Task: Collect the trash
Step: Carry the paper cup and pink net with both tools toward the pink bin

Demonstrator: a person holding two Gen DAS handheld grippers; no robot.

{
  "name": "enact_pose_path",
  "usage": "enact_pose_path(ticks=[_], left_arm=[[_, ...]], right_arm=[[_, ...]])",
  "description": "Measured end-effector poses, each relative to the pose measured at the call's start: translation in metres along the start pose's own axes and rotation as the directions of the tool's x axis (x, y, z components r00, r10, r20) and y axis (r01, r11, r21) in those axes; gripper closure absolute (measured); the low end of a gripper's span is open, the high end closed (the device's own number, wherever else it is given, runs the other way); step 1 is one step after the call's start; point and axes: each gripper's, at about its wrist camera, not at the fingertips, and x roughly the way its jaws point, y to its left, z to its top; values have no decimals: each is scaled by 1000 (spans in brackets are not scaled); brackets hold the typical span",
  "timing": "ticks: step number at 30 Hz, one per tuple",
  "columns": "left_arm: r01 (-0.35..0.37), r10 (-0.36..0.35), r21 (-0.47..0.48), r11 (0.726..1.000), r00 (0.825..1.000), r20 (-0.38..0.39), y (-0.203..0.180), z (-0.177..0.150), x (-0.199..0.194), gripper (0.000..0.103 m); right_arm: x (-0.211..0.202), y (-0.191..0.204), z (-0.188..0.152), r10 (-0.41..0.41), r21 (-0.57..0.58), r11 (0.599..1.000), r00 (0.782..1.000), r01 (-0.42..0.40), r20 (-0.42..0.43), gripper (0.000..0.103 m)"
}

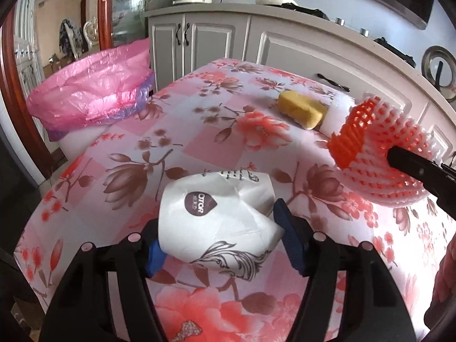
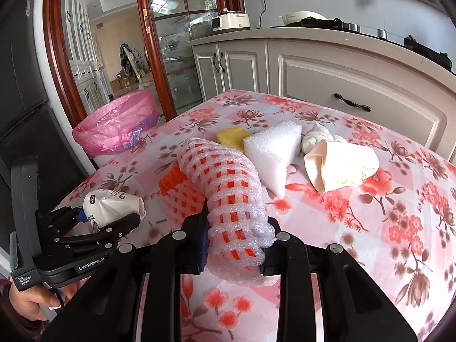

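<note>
My left gripper [image 1: 219, 242] is shut on a crumpled white paper cup [image 1: 216, 216] and holds it above the floral table; it also shows in the right wrist view [image 2: 111, 213]. My right gripper [image 2: 235, 242] is shut on a white and orange foam fruit net [image 2: 228, 188], seen in the left wrist view [image 1: 379, 154] at the right. A bin lined with a pink bag [image 1: 91, 91] stands past the table's far left edge, also in the right wrist view [image 2: 119, 122].
On the floral tablecloth [image 2: 384, 213] lie a yellow sponge [image 1: 302, 109], a white foam wedge [image 2: 273, 151], a cream crushed paper cup [image 2: 339, 165] and a crumpled white tissue [image 2: 313, 136]. Grey kitchen cabinets [image 2: 327, 77] stand behind the table.
</note>
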Motion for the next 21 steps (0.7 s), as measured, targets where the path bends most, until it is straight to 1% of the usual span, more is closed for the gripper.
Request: enact_pose_path(ticks=[6, 10, 13, 21], left_arm=[[-4, 2, 25, 1000, 998, 56, -6, -2, -24, 38], [-6, 3, 27, 1000, 995, 103, -11, -5, -43, 38], [9, -11, 16, 1000, 990, 139, -14, -6, -60, 38], [54, -60, 30, 998, 969, 241, -29, -8, -109, 38]], right_arm=[[-13, -1, -8, -3, 12, 1000, 1000, 3, 12, 77], [-25, -2, -10, -10, 15, 1000, 1000, 10, 28, 77], [-37, -1, -10, -8, 21, 1000, 999, 7, 48, 77], [-71, 12, -8, -3, -12, 1000, 994, 4, 105, 77]])
